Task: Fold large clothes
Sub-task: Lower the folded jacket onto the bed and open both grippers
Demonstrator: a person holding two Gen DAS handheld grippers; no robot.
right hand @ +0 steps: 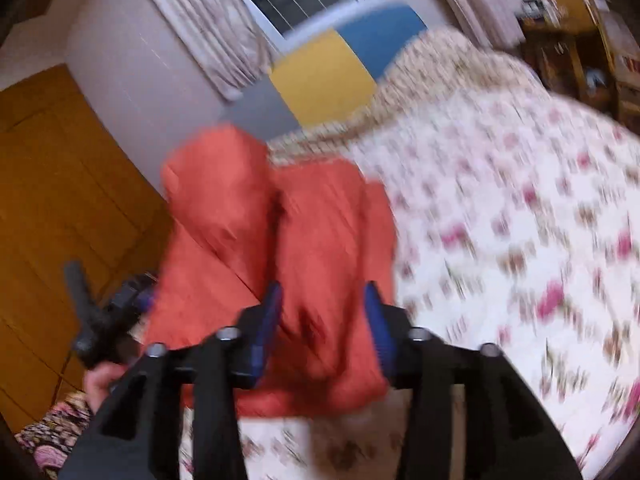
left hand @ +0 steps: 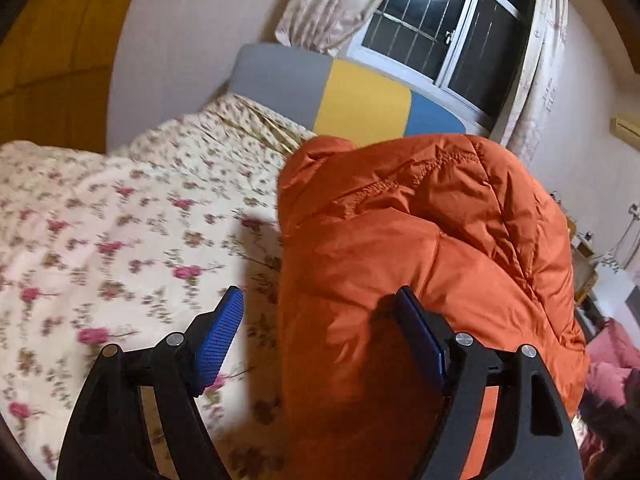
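Left gripper (left hand: 320,312): fingers spread wide apart, the orange puffer jacket (left hand: 424,240) bulging between them from 12 to 3 o'clock. Right gripper (right hand: 324,300): blue pads (right hand: 268,320) pressed against a bunched fold of the jacket (right hand: 280,232); blur prevents confirming a clamp. The jacket lies on the floral bedspread (left hand: 120,232), headboard (left hand: 360,100) at 12 o'clock.

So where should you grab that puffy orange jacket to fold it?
Probably by a thin outer edge, not the fat middle. The puffy orange quilted jacket sits bunched in a thick mound on the floral bedspread, too bulky to pinch. The open left gripper already straddles its left edge, so coming in from that side looks easiest. The right gripper has fabric between its fingers.
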